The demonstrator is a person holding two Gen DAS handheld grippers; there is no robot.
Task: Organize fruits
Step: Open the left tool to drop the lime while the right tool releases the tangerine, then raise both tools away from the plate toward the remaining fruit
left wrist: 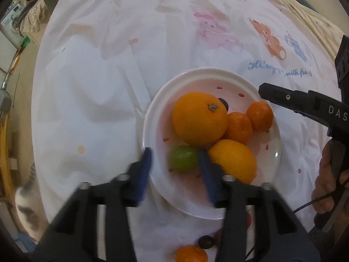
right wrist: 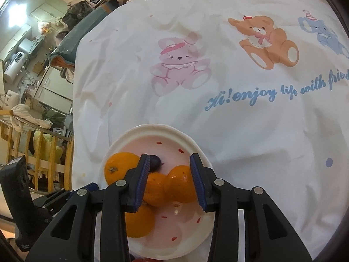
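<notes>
The left gripper (left wrist: pixel 174 168) is parted, the lime (left wrist: pixel 183 161) loose between its pads on the plate (left wrist: pixel 152 118). The right gripper (right wrist: pixel 171 179) is parted around two mandarins (right wrist: pixel 181 183), none gripped. Beyond, the orange (left wrist: pixel 198 118) could be nudged, and fruit rolled off.

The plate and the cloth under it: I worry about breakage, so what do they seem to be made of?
The plate looks like glazed ceramic, possibly melamine: glossy white rim with highlights, red specks. The cloth looks like soft matte cotton-type fabric: wrinkled, with printed bears.
</notes>
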